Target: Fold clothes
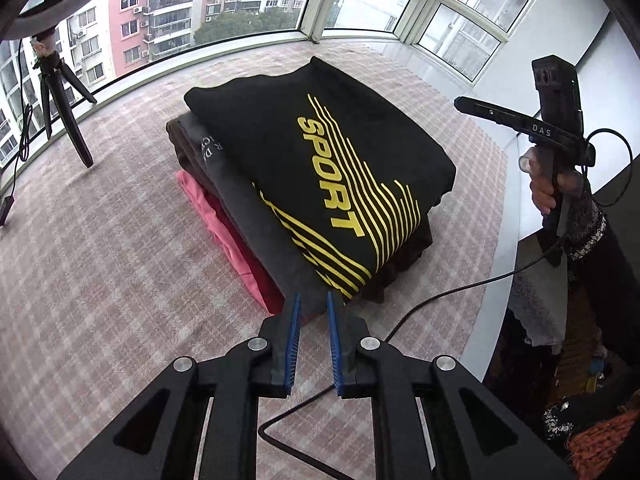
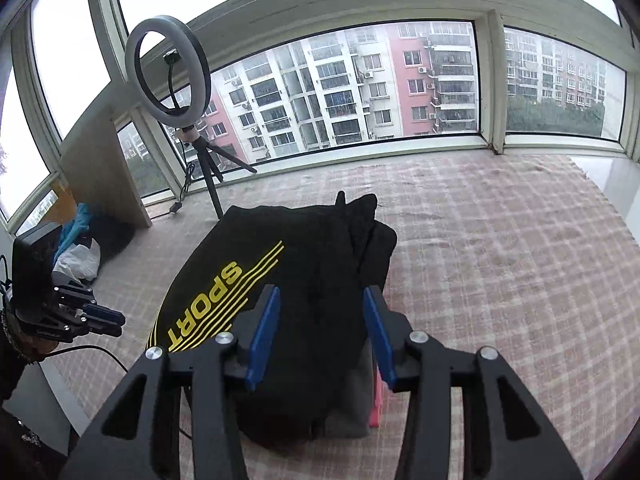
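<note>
A folded black shirt with yellow SPORT print [image 1: 320, 160] lies on top of a stack of folded clothes, over a grey garment [image 1: 236, 188] and a pink one [image 1: 212, 216]. My left gripper [image 1: 312, 304] hovers at the stack's near corner, jaws narrowly apart, nothing between them. My right gripper [image 2: 320, 300] is open above the black shirt [image 2: 304, 264], holding nothing. The right gripper also shows in the left wrist view [image 1: 464, 103], raised to the right of the stack. The left gripper shows in the right wrist view [image 2: 108, 318] at far left.
The stack sits on a pink plaid cloth [image 1: 100, 272] covering the surface by the windows. A ring light on a tripod [image 2: 168, 76] stands at the back left. A black cable [image 1: 440, 296] trails across the cloth. Clutter [image 2: 76, 248] lies beside a wooden board.
</note>
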Demonstrator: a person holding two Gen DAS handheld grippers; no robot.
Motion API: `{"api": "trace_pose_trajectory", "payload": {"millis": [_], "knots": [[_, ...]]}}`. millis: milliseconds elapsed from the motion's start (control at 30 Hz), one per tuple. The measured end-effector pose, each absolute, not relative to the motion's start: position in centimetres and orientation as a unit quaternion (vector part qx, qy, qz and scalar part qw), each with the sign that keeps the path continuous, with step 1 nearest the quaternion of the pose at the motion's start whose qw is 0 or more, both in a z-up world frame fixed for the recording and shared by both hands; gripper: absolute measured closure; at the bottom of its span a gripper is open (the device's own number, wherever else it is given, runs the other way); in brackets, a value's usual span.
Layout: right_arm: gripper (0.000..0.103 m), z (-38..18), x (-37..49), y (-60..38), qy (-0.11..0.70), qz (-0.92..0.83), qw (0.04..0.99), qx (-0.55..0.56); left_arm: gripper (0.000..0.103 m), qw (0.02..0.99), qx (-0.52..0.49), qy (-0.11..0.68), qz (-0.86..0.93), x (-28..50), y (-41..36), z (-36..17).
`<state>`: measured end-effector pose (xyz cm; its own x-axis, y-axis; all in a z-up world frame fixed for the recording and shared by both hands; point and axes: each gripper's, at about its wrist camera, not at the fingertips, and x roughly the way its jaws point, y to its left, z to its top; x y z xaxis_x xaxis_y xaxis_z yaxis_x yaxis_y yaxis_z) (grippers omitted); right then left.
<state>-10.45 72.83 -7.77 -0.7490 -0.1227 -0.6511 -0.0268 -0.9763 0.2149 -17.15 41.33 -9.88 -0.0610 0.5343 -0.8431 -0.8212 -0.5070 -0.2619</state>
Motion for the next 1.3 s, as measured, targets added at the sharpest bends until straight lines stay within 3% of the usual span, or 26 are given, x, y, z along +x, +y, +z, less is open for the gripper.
{"api": "trace_pose_trajectory", "payload": {"millis": [200, 233, 267, 300, 467, 567, 667, 767, 800, 867, 1100, 1133, 1167, 1233, 1267, 1300], "knots": [[0.061, -11.8, -21.1, 72.7, -0.053, -0.908, 0.02, 0.414, 0.089, 0.489, -0.484, 0.156, 0.709, -18.1, 44.8, -10.3], [0.066, -12.3, -21.9, 72.9, -0.058, -0.907, 0.028, 0.417, 0.089, 0.492, -0.485, 0.156, 0.706, -18.2, 45.3, -10.5], [0.094, -12.8, -22.6, 73.2, -0.065, -0.903, 0.037, 0.422, 0.089, 0.493, -0.486, 0.156, 0.704, -18.3, 45.9, -10.8], [0.101, -13.2, -23.2, 73.6, -0.071, -0.898, 0.038, 0.433, 0.089, 0.495, -0.486, 0.157, 0.703, -18.5, 46.3, -11.0], [0.102, -14.0, -23.4, 77.5, -0.127, -0.895, -0.009, 0.428, 0.089, 0.483, -0.486, 0.166, 0.709, -19.5, 47.7, -12.1], [0.1, -14.6, -23.4, 78.1, -0.136, -0.888, -0.016, 0.439, 0.087, 0.476, -0.492, 0.169, 0.709, -20.0, 48.0, -12.9], [0.076, -14.0, -22.4, 77.7, -0.118, -0.886, -0.056, 0.445, 0.087, 0.469, -0.501, 0.167, 0.708, -20.4, 47.8, -13.4], [0.075, -11.8, -19.0, 76.8, -0.125, -0.903, -0.048, 0.407, 0.086, 0.464, -0.502, 0.152, 0.714, -20.3, 46.5, -13.0], [0.067, -11.4, -17.5, 76.2, -0.129, -0.906, -0.035, 0.402, 0.084, 0.464, -0.504, 0.142, 0.714, -20.2, 45.8, -12.9], [0.058, -10.8, -14.4, 75.0, -0.14, -0.909, -0.009, 0.393, 0.071, 0.464, -0.513, 0.12, 0.712, -19.9, 44.5, -12.9], [0.057, -14.3, -5.9, 72.5, -0.209, -0.888, -0.006, 0.41, 0.061, 0.464, -0.521, 0.132, 0.704, -18.2, 45.3, -14.8], [0.057, -14.7, -5.7, 72.3, -0.213, -0.885, -0.001, 0.415, 0.063, 0.469, -0.518, 0.131, 0.703, -18.2, 45.6, -14.9], [0.057, -15.1, -5.6, 72.2, -0.213, -0.882, 0.003, 0.42, 0.072, 0.476, -0.513, 0.129, 0.702, -18.1, 46.0, -15.0], [0.058, -15.7, -6.1, 71.6, -0.198, -0.881, 0.011, 0.429, 0.097, 0.488, -0.508, 0.136, 0.697, -18.0, 46.7, -15.2], [0.069, -15.9, -6.4, 71.4, -0.193, -0.88, 0.015, 0.434, 0.099, 0.489, -0.508, 0.141, 0.695, -17.9, 46.8, -15.1], [0.091, -15.8, -6.7, 71.3, -0.19, -0.878, 0.021, 0.438, 0.1, 0.488, -0.508, 0.145, 0.694, -17.8, 46.7, -15.0]]}}
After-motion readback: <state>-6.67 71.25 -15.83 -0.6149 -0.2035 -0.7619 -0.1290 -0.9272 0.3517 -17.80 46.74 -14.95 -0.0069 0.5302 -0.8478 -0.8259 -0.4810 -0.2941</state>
